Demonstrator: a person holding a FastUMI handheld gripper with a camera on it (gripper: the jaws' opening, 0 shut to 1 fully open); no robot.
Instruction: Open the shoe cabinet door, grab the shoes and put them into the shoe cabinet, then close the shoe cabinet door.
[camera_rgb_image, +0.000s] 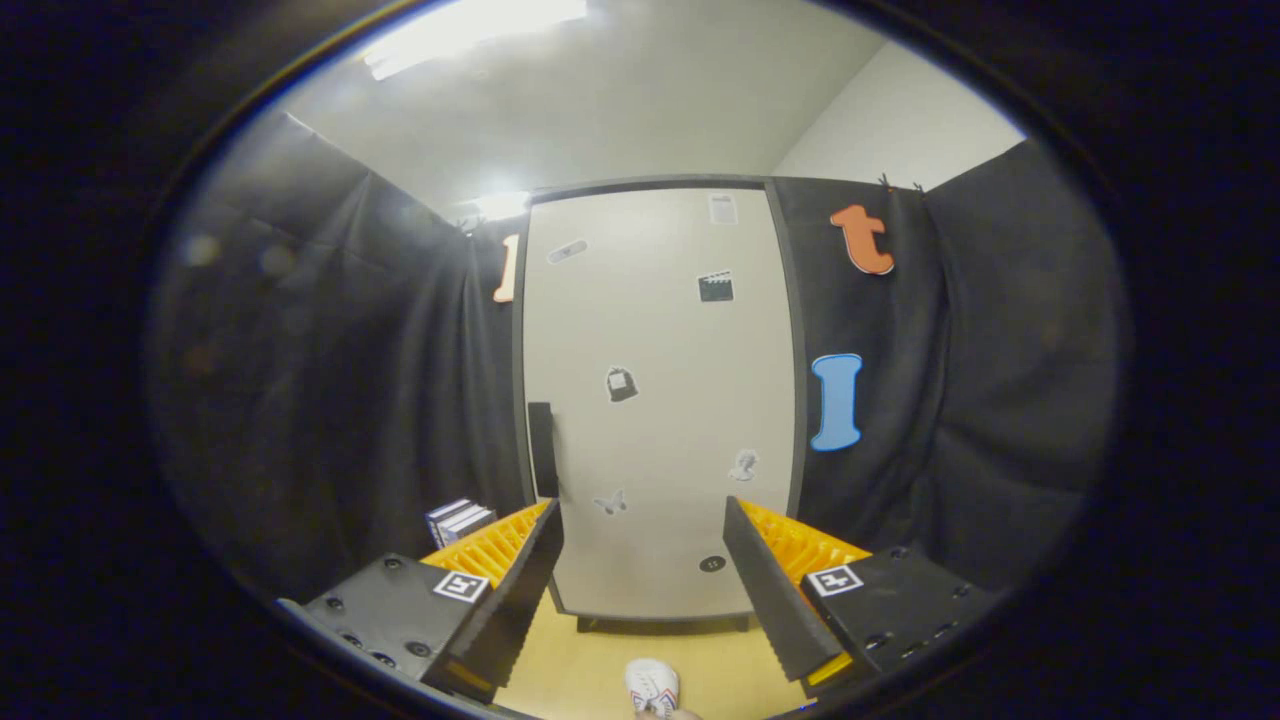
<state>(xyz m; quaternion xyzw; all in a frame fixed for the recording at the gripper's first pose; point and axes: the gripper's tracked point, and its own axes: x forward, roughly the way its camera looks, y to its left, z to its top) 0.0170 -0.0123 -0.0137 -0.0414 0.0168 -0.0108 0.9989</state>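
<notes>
Nothing looks done yet: the cabinet (655, 400) at frame centre has its door closed, a shoe (652, 686) lies at bottom centre, and the gripper (642, 590) gapes empty.

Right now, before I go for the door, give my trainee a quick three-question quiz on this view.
1. True or false: the cabinet door is shut.
2. The dark handle sits nearest which finger: A the left one, B the right one?
3. What lies on the floor between the fingers of the gripper?

Key: 1 true. 2 A. 3 a white shoe; the gripper is open, holding nothing.
</notes>
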